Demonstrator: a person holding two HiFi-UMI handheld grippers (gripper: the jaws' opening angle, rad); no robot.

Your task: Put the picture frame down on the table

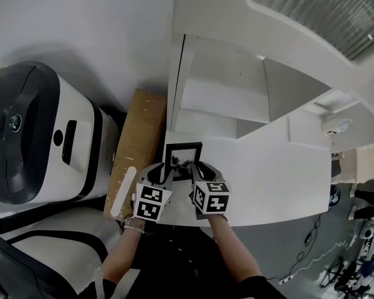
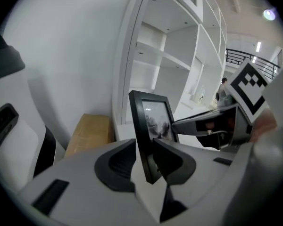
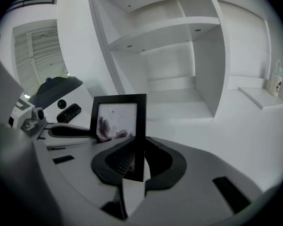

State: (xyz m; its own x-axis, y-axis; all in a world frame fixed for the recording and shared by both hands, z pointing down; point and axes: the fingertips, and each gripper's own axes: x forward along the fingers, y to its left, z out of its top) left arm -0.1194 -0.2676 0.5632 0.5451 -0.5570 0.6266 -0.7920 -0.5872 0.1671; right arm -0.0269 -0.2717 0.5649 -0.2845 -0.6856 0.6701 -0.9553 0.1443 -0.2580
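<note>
Both grippers hold a black picture frame (image 1: 182, 154) upright over the near left part of the white table (image 1: 274, 173). My left gripper (image 1: 165, 174) is shut on the frame's left edge, and in the left gripper view the frame (image 2: 153, 119) stands between the jaws of that gripper (image 2: 144, 159). My right gripper (image 1: 197, 172) is shut on the right edge. In the right gripper view the frame (image 3: 118, 119) rises from that gripper's (image 3: 137, 161) jaws. Whether the frame's foot touches the table cannot be told.
A white open shelf unit (image 1: 224, 92) stands at the back of the table. A brown cardboard box (image 1: 137, 142) leans left of the table. Further left is a large white and black machine (image 1: 37, 136). Cables lie on the floor (image 1: 311, 248) to the right.
</note>
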